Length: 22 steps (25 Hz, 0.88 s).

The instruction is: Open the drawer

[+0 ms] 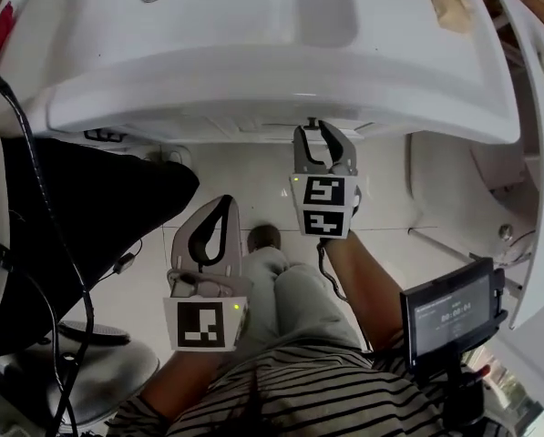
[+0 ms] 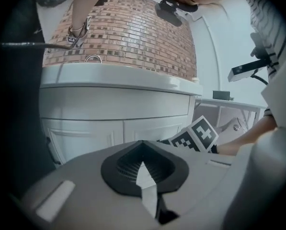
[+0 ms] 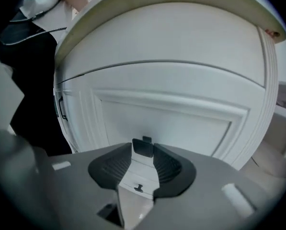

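The white vanity cabinet point(image 3: 171, 123) fills the right gripper view, with a panelled door in front. Lower down, seen through the gap between the jaws, is a white drawer front with a small dark knob point(image 3: 139, 188). My right gripper point(image 3: 143, 150) is open, nothing between its pads. In the head view the right gripper point(image 1: 324, 139) points at the cabinet front just under the basin rim point(image 1: 253, 107), which hides the drawer. My left gripper point(image 1: 226, 203) hangs lower and further back over the floor, its jaws shut and empty. The left gripper point(image 2: 143, 145) faces the cabinet point(image 2: 114, 128) from a distance.
A person in dark trousers point(image 1: 80, 217) stands close on the left, beside a black cable point(image 1: 35, 153) and a stool base point(image 1: 89, 362). A small screen on a mount point(image 1: 449, 312) is at lower right. My shoe point(image 1: 264, 237) is on the tiled floor. Brick wall point(image 2: 133, 32) behind the basin.
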Motion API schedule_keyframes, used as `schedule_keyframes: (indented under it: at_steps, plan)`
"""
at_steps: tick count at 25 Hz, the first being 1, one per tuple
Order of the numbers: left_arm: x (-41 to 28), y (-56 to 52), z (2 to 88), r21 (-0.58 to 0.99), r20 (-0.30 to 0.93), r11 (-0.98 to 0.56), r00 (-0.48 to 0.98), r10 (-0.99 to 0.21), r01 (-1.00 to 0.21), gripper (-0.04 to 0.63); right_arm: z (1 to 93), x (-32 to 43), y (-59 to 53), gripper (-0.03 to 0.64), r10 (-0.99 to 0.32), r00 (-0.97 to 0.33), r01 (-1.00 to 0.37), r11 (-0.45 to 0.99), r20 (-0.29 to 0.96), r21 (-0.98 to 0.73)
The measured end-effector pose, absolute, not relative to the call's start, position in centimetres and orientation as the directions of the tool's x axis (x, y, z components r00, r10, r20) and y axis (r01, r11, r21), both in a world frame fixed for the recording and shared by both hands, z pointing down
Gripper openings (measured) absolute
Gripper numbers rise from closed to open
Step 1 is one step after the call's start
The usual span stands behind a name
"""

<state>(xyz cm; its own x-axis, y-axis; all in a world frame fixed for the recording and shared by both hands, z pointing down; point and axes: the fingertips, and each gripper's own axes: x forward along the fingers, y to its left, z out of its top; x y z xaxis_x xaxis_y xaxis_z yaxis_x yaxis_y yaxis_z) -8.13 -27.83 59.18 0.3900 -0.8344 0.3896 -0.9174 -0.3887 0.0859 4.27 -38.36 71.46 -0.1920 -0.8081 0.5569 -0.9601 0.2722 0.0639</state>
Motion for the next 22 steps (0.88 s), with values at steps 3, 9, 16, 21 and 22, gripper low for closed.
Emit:
schedule_keyframes:
  at_steps: [3,9,16,21,22]
  plan:
    - [-8.5,-27.8,59.3,0.090,0.398,-0.379,0.382,-0.834,-0.921,0.014,71.5,4.2,-38.5,0.129,-0.811,-0.167,-0.960,0.264,0.561,0.097]
    - [-8.3,-27.2,58.9,0.104,0.399,-0.383,0.392,-0.829,-0.918,0.014,71.7,4.1,-37.5,0.123,-0.792,-0.174,-0.956,0.278,0.585,0.092]
    - [-8.0,-25.4,57.7,0.116,0.416,-0.375,0.388,-0.822,-0.920,0.014,72.1,3.7,-31.6,0.120,-0.743,-0.210,-0.940,0.331,0.636,0.077]
    - [-7.5,-23.1,56.3,0.123,0.427,-0.384,0.398,-0.812,-0.915,0.014,72.3,3.0,-26.0,0.117,-0.686,-0.236,-0.929,0.367,0.689,0.047]
    - [-7.5,-22.6,56.2,0.126,0.430,-0.384,0.399,-0.810,-0.915,0.014,72.3,2.9,-24.8,0.117,-0.676,-0.238,-0.928,0.370,0.697,0.043]
